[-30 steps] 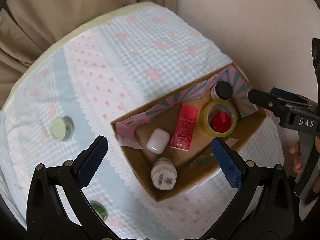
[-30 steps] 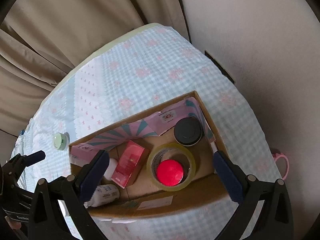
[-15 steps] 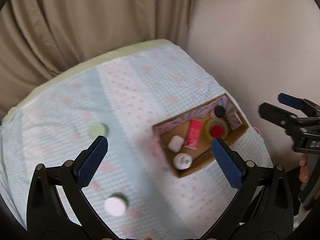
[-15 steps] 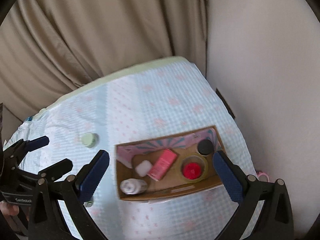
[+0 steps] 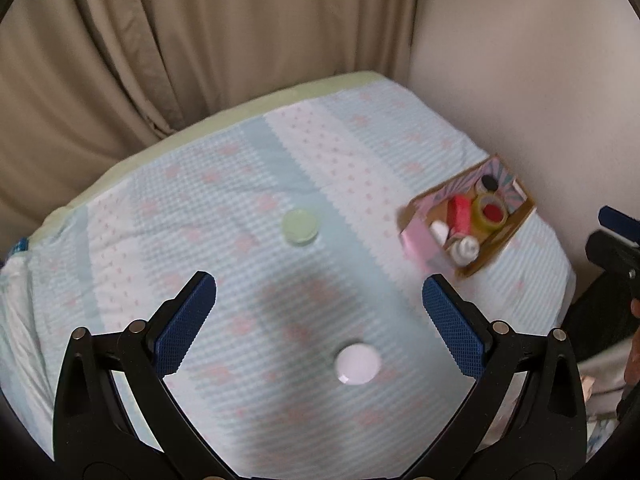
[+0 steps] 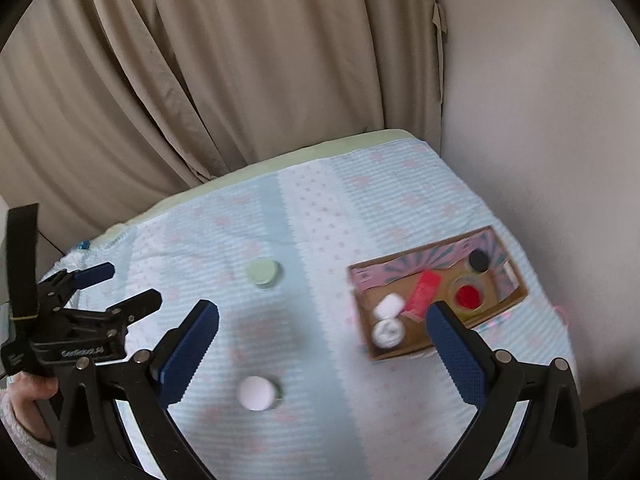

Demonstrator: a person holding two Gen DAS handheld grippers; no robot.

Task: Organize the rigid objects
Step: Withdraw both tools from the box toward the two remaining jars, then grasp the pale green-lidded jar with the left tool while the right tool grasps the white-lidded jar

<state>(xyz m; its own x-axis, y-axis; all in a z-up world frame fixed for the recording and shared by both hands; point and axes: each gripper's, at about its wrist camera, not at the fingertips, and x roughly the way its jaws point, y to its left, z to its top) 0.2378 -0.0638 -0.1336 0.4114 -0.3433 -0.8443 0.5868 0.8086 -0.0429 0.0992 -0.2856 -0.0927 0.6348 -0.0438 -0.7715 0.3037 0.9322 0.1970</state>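
A cardboard box (image 5: 505, 236) (image 6: 504, 304) sits on the right side of the bed and holds a red box (image 6: 422, 291), a tape roll with a red cap inside (image 6: 468, 297), a black-lidded jar (image 6: 478, 260), a white case (image 6: 389, 305) and a white bottle (image 6: 386, 332). Two jars stand loose on the bedspread: a pale green lid (image 5: 299, 227) (image 6: 262, 273) farther back and a white lid (image 5: 357, 363) (image 6: 256, 393) nearer. My left gripper (image 5: 318, 307) hangs open and empty above the white-lidded jar. My right gripper (image 6: 322, 333) is open and empty, high above the bed.
The bed (image 5: 224, 184) is covered in a blue and pink patterned cloth. Beige curtains (image 6: 200, 80) hang behind it and a plain wall (image 6: 540, 100) runs along the right. A hand (image 6: 28, 392) holds the left gripper at the bed's left edge.
Both grippers have pulled up and back from the box, which now looks small and far. The left one has swung left, bringing the two loose jars into view.
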